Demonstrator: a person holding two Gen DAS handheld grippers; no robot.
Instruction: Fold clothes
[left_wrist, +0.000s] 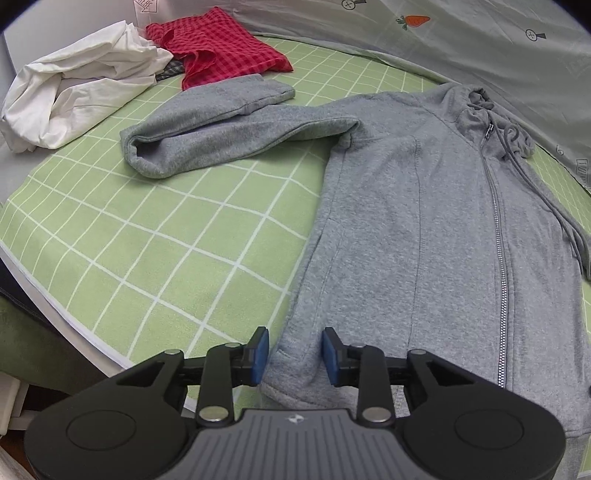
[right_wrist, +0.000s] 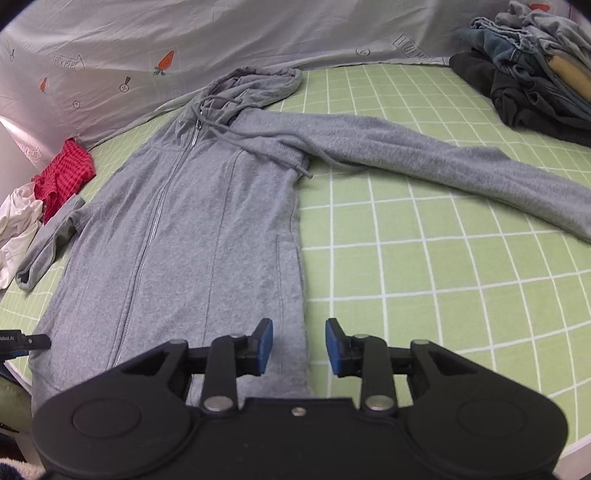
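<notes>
Jaws on the left gripper (left_wrist: 294, 355) are spread, blue pads (left_wrist: 262, 350) on either side of the hem corner of the grey hoodie (left_wrist: 424, 229); the fabric lies between them but is not pinched, and contact with the pads cannot be confirmed. Jaws on the right gripper (right_wrist: 299, 347) are likewise spread, straddling the opposite hem edge of the hoodie (right_wrist: 192, 229), one pad (right_wrist: 265, 345) over fabric and the other over the green grid sheet (right_wrist: 424, 280); nothing is clamped. Hoodie is laid flat, front side up, zipper (left_wrist: 496, 236) closed, on the green sheet (left_wrist: 166, 251), hem toward both grippers and hood (right_wrist: 255, 83) at the far end against the pale printed cloth (right_wrist: 110, 48). One sleeve (left_wrist: 207, 129) is seen folded back on itself beside the hoodie body in the left wrist view; the other sleeve (right_wrist: 443, 162) is stretched straight out away from the body in the right wrist view. Beyond the folded sleeve, a red checked garment (left_wrist: 225, 48) and a crumpled white garment (left_wrist: 74, 88) are seen touching each other. Beyond the stretched sleeve, a heap of dark clothes (right_wrist: 535, 74) sits at the sheet's far corner. No containers are seen.
</notes>
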